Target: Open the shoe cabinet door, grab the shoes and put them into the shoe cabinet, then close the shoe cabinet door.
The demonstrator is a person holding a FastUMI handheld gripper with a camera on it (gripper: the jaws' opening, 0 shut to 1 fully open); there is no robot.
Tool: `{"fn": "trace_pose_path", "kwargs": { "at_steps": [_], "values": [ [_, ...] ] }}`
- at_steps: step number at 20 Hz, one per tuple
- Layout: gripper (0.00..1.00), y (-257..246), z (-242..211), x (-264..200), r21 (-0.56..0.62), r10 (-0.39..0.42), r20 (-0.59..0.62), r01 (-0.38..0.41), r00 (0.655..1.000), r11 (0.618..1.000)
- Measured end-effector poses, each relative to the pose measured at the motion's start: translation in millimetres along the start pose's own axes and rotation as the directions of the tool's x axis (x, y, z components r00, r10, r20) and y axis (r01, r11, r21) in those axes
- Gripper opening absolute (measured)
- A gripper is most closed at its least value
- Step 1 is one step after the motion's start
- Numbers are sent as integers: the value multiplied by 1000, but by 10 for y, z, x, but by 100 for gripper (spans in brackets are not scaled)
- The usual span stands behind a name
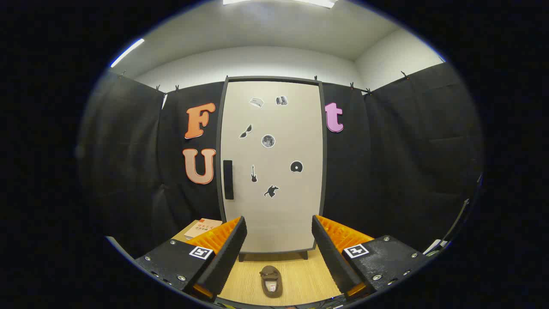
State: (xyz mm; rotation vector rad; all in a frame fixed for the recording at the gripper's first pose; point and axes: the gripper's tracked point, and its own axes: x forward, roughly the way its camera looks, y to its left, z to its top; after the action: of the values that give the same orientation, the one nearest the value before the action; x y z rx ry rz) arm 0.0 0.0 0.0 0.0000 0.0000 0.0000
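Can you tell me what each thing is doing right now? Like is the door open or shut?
Shoe cabinet door: shut.
Door handle: untouched, on the door's left side.
Shoe: lying on the floor between the jaws, in front of the cabinet, not held.
Gripper: jaws wide open, holding nothing.
Box: lying flat on the floor, left of the cabinet.

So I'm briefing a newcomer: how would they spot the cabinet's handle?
Find the tall pale cabinet against the black wall, beyond the open gripper. The handle is the black upright bar at the door's left edge, plainer than the small stickers beside it.
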Motion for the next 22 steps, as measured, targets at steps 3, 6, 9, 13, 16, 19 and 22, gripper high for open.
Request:
{"fn": "trace_pose_path", "kwargs": {
  "at_steps": [3, 6, 9, 13, 16, 19, 22],
  "values": [
    [95, 9, 13, 5, 1, 0, 4, 0, 1000, 1000],
    [95, 17, 0, 17, 6, -1, 0, 1, 1000, 1000],
    [95, 37, 6, 26, 2, -4, 1, 4, 1000, 1000],
    [95, 63, 9, 49, 4, 0, 3, 0, 1000, 1000],
    [95, 87, 8, 56, 2, 5, 2, -5, 1000, 1000],
    [95, 175, -7, 140, 10, 16, -2, -16, 1000, 1000],
    [95, 250, -9, 237, 13, 25, -4, -25, 1000, 1000]
  ]
}}
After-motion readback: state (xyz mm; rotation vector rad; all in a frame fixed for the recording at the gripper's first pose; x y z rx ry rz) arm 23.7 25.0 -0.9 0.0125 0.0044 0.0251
